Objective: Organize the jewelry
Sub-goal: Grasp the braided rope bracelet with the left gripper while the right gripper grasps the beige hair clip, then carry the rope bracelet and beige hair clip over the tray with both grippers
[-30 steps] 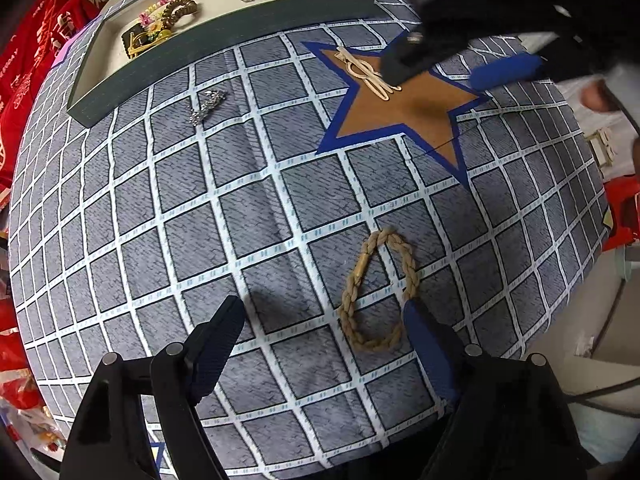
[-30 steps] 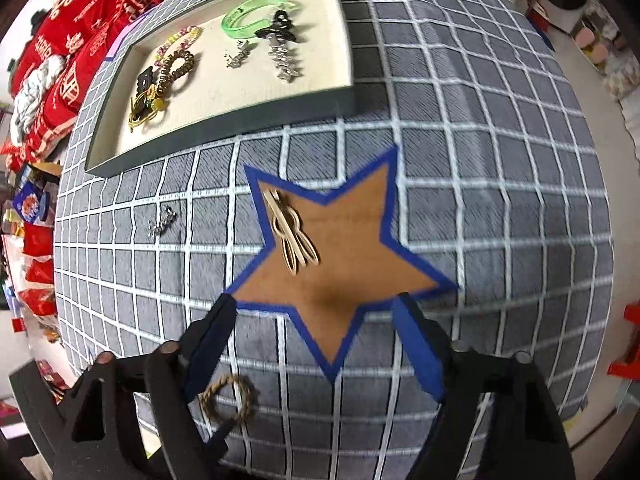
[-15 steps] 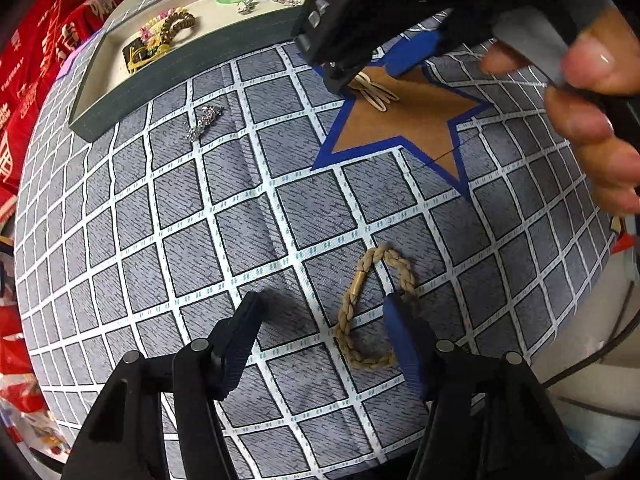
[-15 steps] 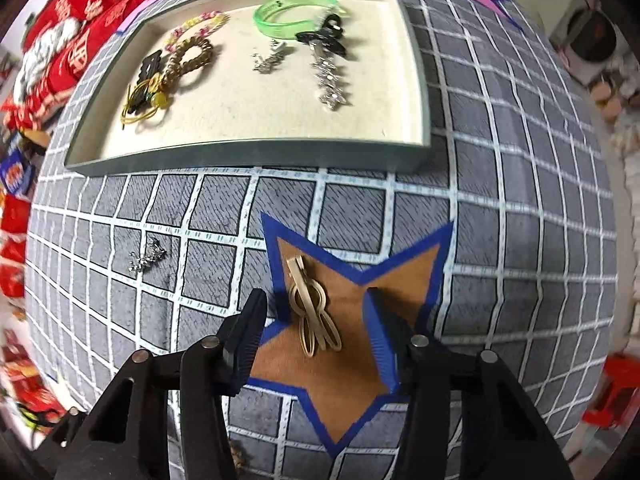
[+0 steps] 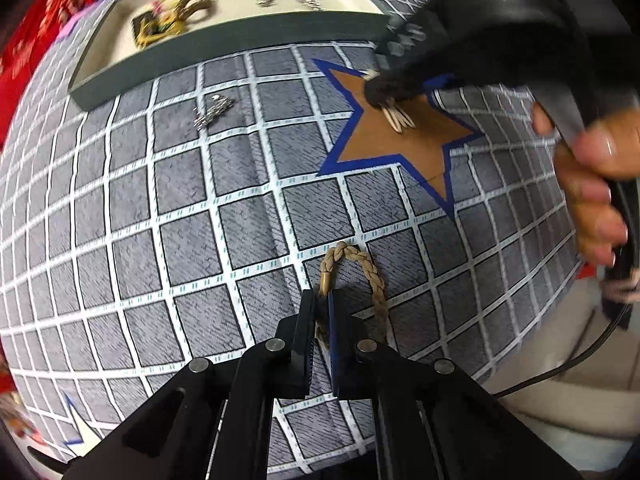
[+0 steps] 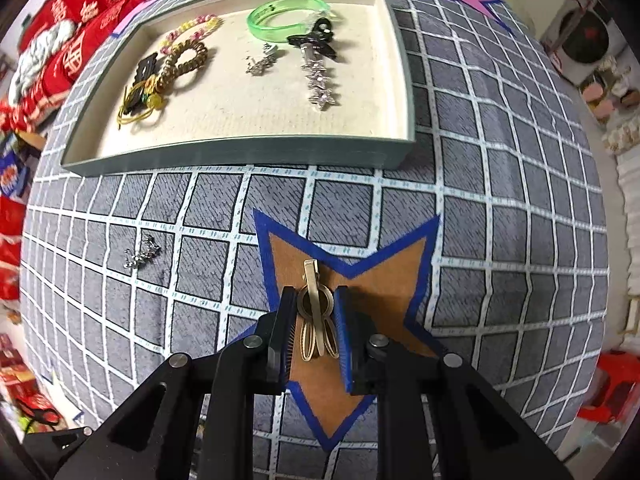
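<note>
You see the star patch (image 6: 384, 276) on the cloth (image 6: 500, 208). The tray (image 6: 248, 152) sits behind it, the small clip (image 6: 141, 255) left, the hair clip (image 6: 314, 312) on it.

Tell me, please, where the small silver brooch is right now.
The silver brooch lies loose on the grey checked cloth, left of the brown star and just in front of the tray.

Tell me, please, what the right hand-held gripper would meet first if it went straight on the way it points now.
The right hand-held gripper, jaws closing, would meet the pale gold metal hair clip already between its fingers, then probably the brown star patch with a blue border directly beneath.
</note>
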### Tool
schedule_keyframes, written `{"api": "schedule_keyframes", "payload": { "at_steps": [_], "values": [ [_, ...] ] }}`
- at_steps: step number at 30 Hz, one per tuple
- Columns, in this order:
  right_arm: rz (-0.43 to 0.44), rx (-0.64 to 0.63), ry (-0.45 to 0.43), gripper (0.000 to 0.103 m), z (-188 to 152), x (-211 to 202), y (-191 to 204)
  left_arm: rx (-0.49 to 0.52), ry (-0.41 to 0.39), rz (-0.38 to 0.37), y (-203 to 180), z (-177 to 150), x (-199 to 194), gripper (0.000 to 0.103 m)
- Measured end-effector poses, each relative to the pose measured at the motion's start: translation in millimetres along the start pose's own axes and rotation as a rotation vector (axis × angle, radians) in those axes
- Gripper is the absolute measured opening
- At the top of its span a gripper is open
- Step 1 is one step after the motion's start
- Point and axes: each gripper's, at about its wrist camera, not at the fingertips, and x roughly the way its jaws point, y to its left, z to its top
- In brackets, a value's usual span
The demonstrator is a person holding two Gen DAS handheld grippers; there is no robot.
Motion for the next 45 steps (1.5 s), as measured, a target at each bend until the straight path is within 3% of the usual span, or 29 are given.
{"api": "schedule_keyframes", "payload": {
  "at_steps": [9, 21, 31, 45],
  "values": [
    [0.067, 0.070, 0.002, 0.020, -22, -19, -28, -0.047, -0.007, -0.028, 20, 6, -13, 0.014],
    [0.128, 0.165, 0.012, 0.020, -67, -49, -47, -0.024, -0.050, -0.008, 21, 3, -51, 0.014],
    [0.139, 0.206, 0.000, 0.020, -73, -68, -51, -0.026, -0.092, 0.012, 25, 14, -72, 0.014],
    [0.150, 0.197, -0.036, 0.020, -52, -87, -39, -0.068, -0.147, 0.051, 47, 33, -95, 0.014]
  ]
}}
